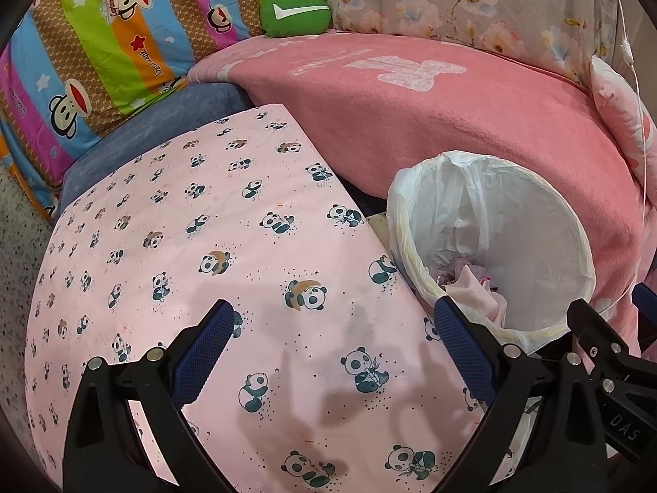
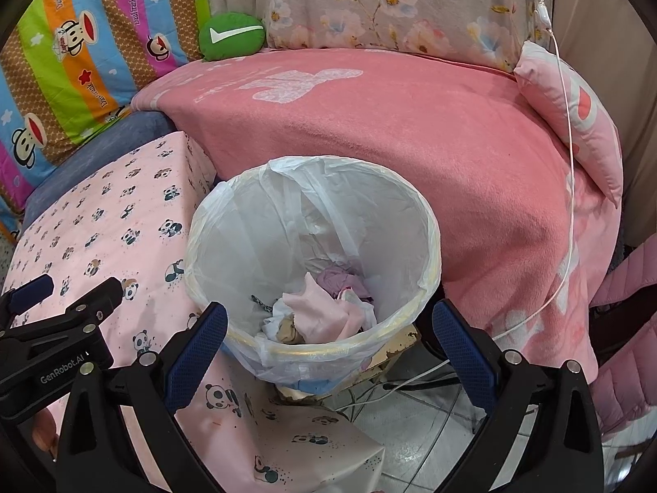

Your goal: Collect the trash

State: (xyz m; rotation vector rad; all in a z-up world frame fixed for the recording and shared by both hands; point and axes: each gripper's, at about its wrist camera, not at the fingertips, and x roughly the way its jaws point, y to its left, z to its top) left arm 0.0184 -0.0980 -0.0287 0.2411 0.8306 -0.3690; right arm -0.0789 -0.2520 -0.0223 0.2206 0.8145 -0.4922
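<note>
— What's the biggest thing in front of you?

— A pink blanket (image 2: pixel 410 156) draped over the furniture behind, then the table (image 1: pixel 164 246) under its pink panda-print cloth. Between them, touching the table's edge, stands the trash bin (image 2: pixel 427 222), lined with a white plastic bag (image 2: pixel 254 222).

— Anything in the bin?

— Yes. At the bottom I see crumpled trash (image 2: pixel 324 308): pale pink and purple scraps, some white pieces, a tan bit.

— And your grippers?

— My left gripper (image 1: pixel 332 320) hangs over the cloth with its fingers spread wide, holding nothing. My right gripper (image 2: pixel 328 320) sits just over the bin's near rim, fingers equally spread and empty.
</note>
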